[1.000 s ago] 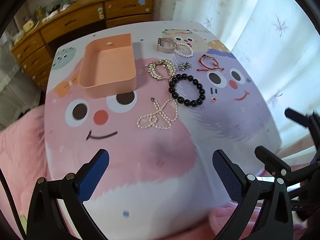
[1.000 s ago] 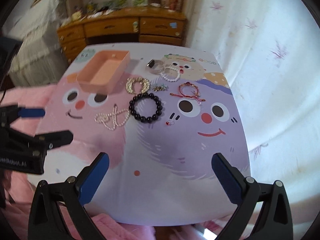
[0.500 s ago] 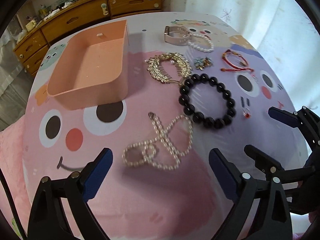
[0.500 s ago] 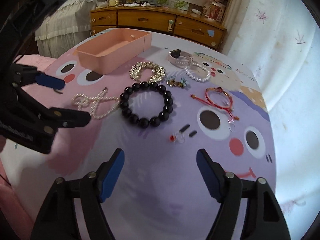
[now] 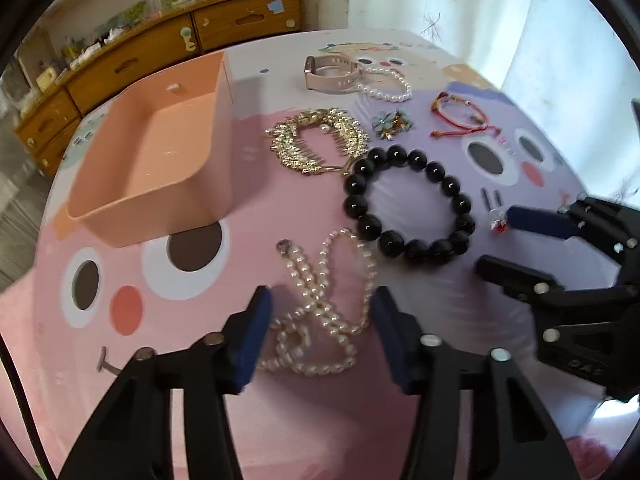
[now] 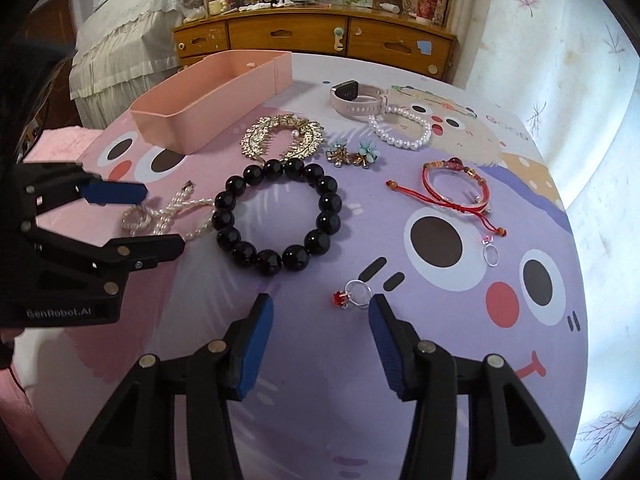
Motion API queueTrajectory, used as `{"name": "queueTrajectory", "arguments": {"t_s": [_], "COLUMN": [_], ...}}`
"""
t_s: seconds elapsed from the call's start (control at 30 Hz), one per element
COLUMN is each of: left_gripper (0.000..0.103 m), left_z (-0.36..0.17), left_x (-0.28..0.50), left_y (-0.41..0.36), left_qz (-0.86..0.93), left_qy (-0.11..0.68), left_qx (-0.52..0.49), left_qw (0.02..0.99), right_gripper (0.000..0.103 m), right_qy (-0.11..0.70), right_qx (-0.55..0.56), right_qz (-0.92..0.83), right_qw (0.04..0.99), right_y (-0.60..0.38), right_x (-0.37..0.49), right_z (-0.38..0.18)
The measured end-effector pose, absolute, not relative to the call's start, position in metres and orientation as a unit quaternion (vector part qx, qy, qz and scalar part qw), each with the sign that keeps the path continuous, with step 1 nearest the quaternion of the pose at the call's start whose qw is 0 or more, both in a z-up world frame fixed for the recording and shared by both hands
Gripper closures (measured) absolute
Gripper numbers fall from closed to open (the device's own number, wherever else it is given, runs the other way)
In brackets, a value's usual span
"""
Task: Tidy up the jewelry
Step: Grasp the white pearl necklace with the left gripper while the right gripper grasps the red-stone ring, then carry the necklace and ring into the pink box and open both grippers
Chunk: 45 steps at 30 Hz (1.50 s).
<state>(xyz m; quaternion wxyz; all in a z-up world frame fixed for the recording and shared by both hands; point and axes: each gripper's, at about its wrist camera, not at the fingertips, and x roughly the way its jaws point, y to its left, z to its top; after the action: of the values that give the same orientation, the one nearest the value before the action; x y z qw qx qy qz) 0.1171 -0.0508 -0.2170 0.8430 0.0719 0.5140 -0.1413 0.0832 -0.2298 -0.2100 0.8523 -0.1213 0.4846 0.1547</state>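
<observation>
Down on the cartoon-printed worktop (image 6: 440, 380), both claws are closing. The left claw (image 5: 322, 332) straddles the tangled pearl necklace (image 5: 320, 312), whose loops lie between its blue pads (image 5: 256, 332) without being pressed. The right claw (image 6: 320, 336) has its jaws apart around bare cloth; the red-stone ring (image 6: 354, 295) lies just beyond the tip of its right pad, not gripped. Between the two claws sits the black bead bracelet (image 6: 276, 216), flat on the worktop. Behind it lie the gold leaf comb (image 6: 280, 138), the blue flower earrings (image 6: 352, 154), a red cord bracelet (image 6: 452, 190), a white pearl bracelet (image 6: 402, 130) and a pink watch (image 6: 356, 100). A second small ring (image 6: 490, 252) rests farther right. The peach tray (image 5: 160, 160) stands empty at the left.
</observation>
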Motion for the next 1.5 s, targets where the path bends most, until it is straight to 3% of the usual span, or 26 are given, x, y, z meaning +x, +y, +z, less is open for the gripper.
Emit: {"name": "queueTrajectory", "arguments": {"t_s": [0.07, 0.13, 0.23, 0.3, 0.33, 0.73, 1.13, 1.5], "left_gripper": [0.075, 0.086, 0.09, 0.092, 0.099, 0.1, 0.1, 0.1], "left_z": [-0.216, -0.215, -0.214, -0.213, -0.211, -0.172, -0.063, 0.036], "left_x": [0.117, 0.117, 0.121, 0.122, 0.122, 0.109, 0.118, 0.154], "left_y": [-0.05, -0.047, -0.042, -0.037, -0.035, -0.019, 0.017, 0.057], "left_qz": [-0.145, -0.144, -0.154, -0.152, -0.151, -0.169, -0.199, -0.222], "left_qy": [0.512, 0.513, 0.523, 0.529, 0.528, 0.517, 0.454, 0.334], "left_qx": [0.073, 0.065, 0.041, 0.022, 0.011, -0.005, -0.05, -0.042], "left_qw": [0.844, 0.844, 0.837, 0.835, 0.836, 0.839, 0.867, 0.915], "right_gripper": [0.054, 0.066, 0.086, 0.086, 0.086, 0.088, 0.088, 0.088], "right_qy": [0.486, 0.483, 0.484, 0.488, 0.49, 0.494, 0.436, 0.348], "right_qx": [-0.115, -0.111, -0.103, -0.094, -0.092, -0.043, -0.032, -0.024], "right_qz": [0.147, 0.141, 0.131, 0.131, 0.13, 0.143, 0.208, 0.251], "right_qw": [0.854, 0.857, 0.859, 0.858, 0.857, 0.857, 0.875, 0.903], "right_y": [-0.23, -0.229, -0.23, -0.232, -0.233, -0.22, -0.172, -0.127], "right_x": [0.087, 0.091, 0.095, 0.097, 0.098, 0.095, 0.099, 0.129], "right_z": [-0.21, -0.21, -0.209, -0.208, -0.208, -0.185, -0.139, -0.099]}}
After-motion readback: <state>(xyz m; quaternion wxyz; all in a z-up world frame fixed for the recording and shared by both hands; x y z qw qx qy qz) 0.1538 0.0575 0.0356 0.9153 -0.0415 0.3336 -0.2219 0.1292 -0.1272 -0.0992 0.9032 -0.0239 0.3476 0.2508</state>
